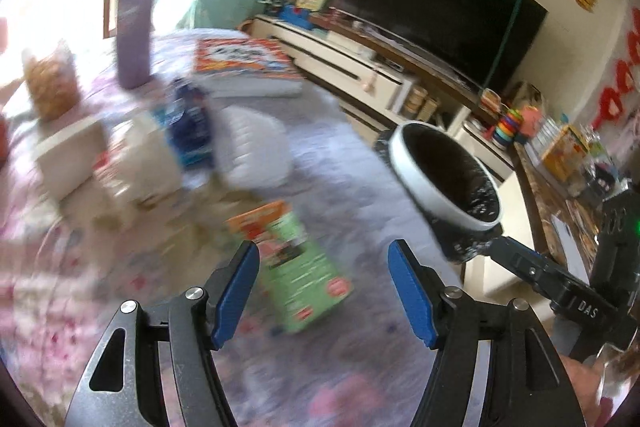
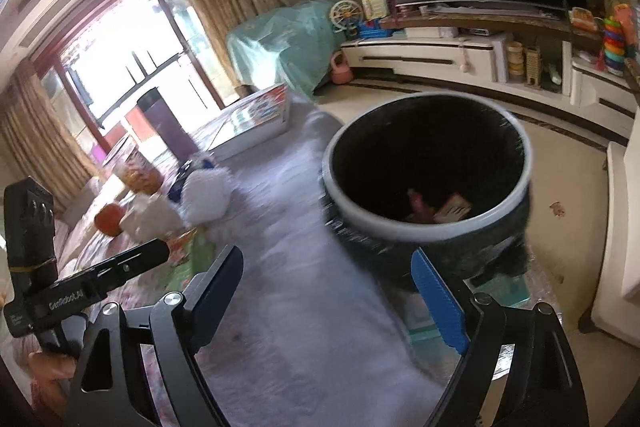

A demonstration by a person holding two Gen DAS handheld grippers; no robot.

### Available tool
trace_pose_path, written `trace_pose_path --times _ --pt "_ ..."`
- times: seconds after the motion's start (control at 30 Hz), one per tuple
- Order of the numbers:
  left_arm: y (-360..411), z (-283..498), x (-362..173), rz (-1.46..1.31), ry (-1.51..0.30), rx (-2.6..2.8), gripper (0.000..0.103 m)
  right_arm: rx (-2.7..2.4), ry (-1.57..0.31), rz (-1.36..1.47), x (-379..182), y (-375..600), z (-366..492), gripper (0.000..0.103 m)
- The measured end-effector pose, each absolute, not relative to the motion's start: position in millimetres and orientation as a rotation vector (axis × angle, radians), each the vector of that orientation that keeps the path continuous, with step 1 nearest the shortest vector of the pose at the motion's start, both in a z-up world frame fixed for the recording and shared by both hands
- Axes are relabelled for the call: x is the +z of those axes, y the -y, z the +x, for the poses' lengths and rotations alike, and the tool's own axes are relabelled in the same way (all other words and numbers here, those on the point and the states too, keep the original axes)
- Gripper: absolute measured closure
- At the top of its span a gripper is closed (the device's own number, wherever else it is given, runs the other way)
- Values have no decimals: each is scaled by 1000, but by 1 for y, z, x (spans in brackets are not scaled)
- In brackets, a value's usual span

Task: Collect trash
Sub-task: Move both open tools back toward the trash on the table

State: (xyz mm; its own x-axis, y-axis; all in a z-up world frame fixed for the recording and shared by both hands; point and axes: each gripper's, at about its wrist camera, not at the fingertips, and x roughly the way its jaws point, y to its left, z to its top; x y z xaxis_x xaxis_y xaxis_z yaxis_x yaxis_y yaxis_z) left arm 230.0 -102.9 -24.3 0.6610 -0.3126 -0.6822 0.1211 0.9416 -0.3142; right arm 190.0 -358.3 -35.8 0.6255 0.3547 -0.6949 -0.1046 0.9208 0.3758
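Note:
A green and orange carton [image 1: 298, 269] lies on the cloth-covered table just ahead of my open, empty left gripper [image 1: 324, 293]. A crumpled white wrapper [image 1: 254, 151], a blue packet [image 1: 188, 121] and white boxes [image 1: 120, 163] lie farther back. A black bin with a white rim [image 1: 448, 183] stands at the table's right edge; in the right wrist view the bin [image 2: 428, 183] holds a few scraps. My right gripper [image 2: 332, 291] is open and empty, just before the bin, and it also shows in the left wrist view [image 1: 528, 263].
A purple bottle [image 1: 134, 23], a book [image 1: 248, 67] and a jar of snacks [image 1: 52, 87] stand at the table's far end. A TV [image 1: 436, 3] on a low cabinet [image 1: 352, 63] runs along the right wall. The left gripper's body [image 2: 92, 283] sits left.

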Motion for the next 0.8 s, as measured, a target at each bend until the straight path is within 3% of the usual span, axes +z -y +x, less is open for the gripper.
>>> trace_pose_path --times 0.47,0.8 --pt "43 190 -23 -310 -830 -111 37 404 -905 290 -50 282 177 15" --pt "14 207 -21 -304 -839 -79 37 502 -929 234 -55 241 181 15"
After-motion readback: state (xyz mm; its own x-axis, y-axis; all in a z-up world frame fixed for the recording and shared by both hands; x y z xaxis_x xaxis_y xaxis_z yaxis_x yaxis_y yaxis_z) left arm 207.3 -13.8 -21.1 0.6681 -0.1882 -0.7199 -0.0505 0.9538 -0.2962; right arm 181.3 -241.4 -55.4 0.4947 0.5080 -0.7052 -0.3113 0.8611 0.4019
